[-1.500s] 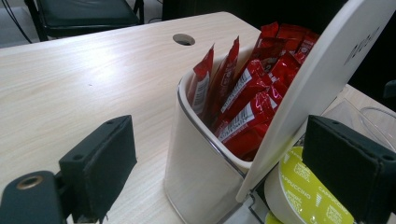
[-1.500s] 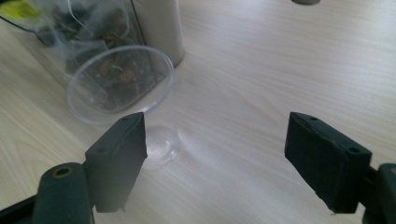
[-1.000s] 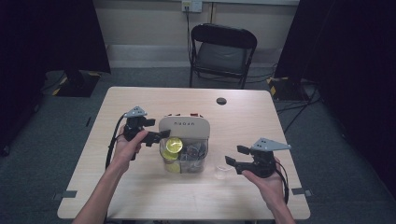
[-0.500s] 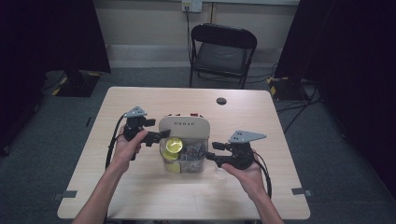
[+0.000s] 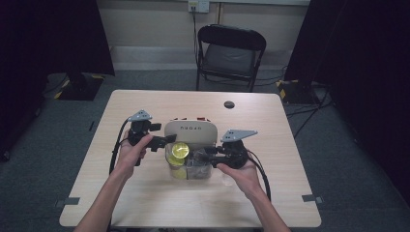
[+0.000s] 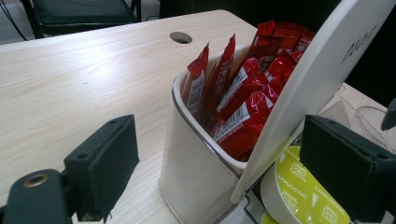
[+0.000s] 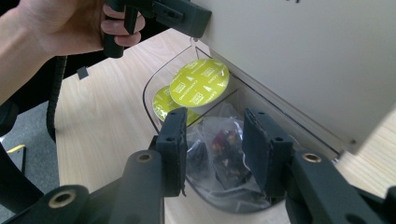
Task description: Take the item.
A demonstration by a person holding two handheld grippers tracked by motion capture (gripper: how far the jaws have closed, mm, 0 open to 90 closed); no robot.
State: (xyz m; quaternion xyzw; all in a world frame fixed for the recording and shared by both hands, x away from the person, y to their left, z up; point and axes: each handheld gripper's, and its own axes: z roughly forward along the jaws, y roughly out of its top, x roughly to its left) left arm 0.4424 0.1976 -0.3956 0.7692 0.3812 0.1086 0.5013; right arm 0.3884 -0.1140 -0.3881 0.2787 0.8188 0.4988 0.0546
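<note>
Right hand-held gripper [image 5: 209, 153] has slid left to the clear bin [image 7: 219, 196], its jaws just closing, released, around a tea sachet [image 7: 224, 156]. Left hand-held gripper [image 6: 224, 172] stands released astride the bin's lid [image 6: 317, 88]; its view alone reveals red packets [image 6: 243, 93] behind.

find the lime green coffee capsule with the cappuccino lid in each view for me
High view: the coffee capsule sits mid-table in the clear front compartment, just below the cream lid.
Left gripper view: bottom right, partly behind the gripper's right pad.
Right gripper view: upper centre, just above the gripper's two pads.
Shared landmark: the cream lid, standing open right behind the capsule in all three views.
</note>
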